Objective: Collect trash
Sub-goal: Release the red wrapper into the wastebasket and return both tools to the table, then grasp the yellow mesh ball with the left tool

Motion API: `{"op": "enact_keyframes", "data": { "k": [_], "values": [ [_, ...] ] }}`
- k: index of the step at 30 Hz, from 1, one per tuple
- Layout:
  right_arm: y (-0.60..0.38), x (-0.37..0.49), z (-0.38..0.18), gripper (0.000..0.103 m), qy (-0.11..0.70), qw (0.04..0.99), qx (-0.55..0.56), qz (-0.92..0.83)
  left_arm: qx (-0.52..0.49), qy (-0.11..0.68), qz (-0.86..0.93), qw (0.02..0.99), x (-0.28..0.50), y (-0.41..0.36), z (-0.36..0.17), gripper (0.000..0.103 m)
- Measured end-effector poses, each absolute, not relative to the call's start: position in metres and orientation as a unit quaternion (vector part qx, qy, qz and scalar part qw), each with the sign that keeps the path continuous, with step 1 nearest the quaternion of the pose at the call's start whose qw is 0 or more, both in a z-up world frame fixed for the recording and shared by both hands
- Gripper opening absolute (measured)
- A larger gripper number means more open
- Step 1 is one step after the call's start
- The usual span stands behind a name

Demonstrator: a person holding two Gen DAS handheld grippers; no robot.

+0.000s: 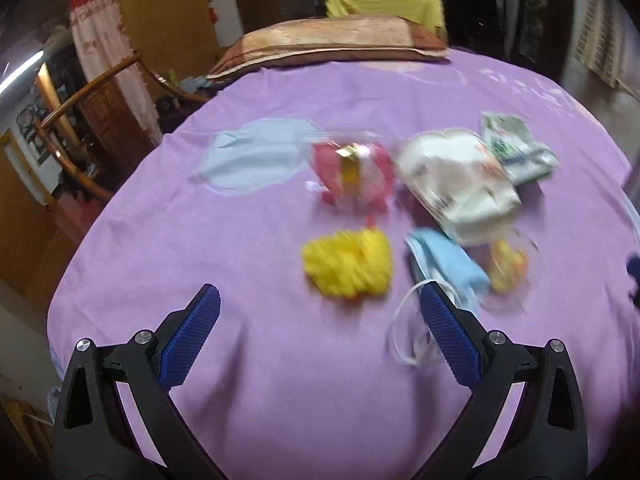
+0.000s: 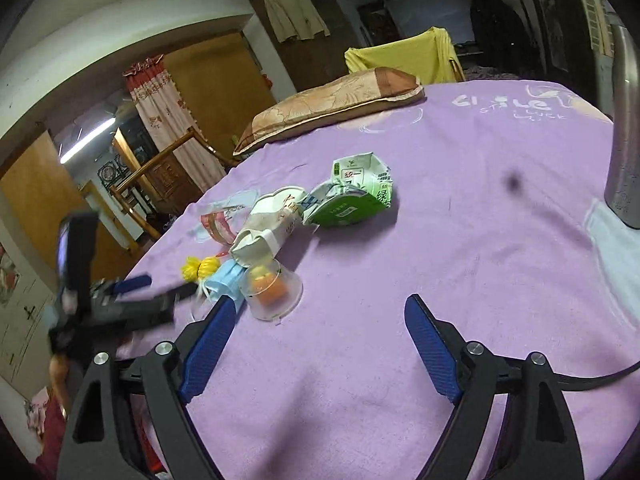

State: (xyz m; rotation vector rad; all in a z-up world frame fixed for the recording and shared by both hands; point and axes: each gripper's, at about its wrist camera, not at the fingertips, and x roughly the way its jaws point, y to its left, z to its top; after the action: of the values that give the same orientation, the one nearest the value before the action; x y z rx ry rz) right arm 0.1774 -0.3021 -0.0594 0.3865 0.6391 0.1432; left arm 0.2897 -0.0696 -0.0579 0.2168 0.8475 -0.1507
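Trash lies in a cluster on the purple bedsheet (image 1: 280,380). In the blurred left wrist view I see a yellow crumpled piece (image 1: 347,264), a pink and gold wrapper (image 1: 354,172), a white bag (image 1: 456,184), a green carton (image 1: 516,148), a blue face mask (image 1: 448,268) and a clear cup (image 1: 510,270). My left gripper (image 1: 320,296) is open, just short of the yellow piece. My right gripper (image 2: 320,308) is open and empty, near the clear cup (image 2: 272,290), the mask (image 2: 226,282), the white bag (image 2: 268,224) and the green carton (image 2: 352,196). The left gripper (image 2: 120,300) shows blurred at the left there.
A brown pillow (image 1: 332,40) lies at the far edge of the bed, with a yellow cloth (image 1: 384,6) behind it. A wooden chair (image 1: 80,128) stands left of the bed. A grey metal cylinder (image 2: 622,140) stands at the right in the right wrist view.
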Motion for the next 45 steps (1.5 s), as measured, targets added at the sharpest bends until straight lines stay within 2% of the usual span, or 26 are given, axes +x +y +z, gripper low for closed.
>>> {"op": "enact_keyframes", "data": {
  "k": [6, 13, 22, 26, 30, 36, 45],
  "values": [
    [-0.286, 0.17, -0.054, 0.088, 0.318, 0.931, 0.16, 0.081, 0.071, 0.426, -0.058, 0.9, 0.327, -0.066, -0.066, 0.096],
    [-0.292, 0.168, -0.055, 0.088, 0.319, 0.928, 0.179, 0.069, 0.056, 0.423, -0.104, 0.898, 0.32, -0.06, -0.066, 0.096],
    [-0.293, 0.166, -0.055, 0.088, 0.319, 0.928, 0.183, 0.065, -0.089, 0.413, -0.149, 0.894, 0.331, -0.02, -0.061, 0.096],
    [-0.291, 0.167, -0.055, 0.088, 0.322, 0.927, 0.179, 0.067, -0.073, 0.451, -0.144, 0.878, 0.343, -0.03, -0.069, 0.096],
    [-0.291, 0.168, -0.055, 0.088, 0.323, 0.927, 0.181, 0.067, -0.007, 0.486, -0.137, 0.863, 0.347, -0.054, -0.08, 0.096],
    [-0.292, 0.167, -0.055, 0.088, 0.323, 0.927, 0.182, 0.066, 0.048, 0.485, -0.192, 0.852, 0.335, -0.076, -0.082, 0.096],
    [-0.294, 0.168, -0.055, 0.088, 0.324, 0.925, 0.187, 0.064, -0.06, 0.481, -0.184, 0.855, 0.346, -0.038, -0.078, 0.096]
  ]
}}
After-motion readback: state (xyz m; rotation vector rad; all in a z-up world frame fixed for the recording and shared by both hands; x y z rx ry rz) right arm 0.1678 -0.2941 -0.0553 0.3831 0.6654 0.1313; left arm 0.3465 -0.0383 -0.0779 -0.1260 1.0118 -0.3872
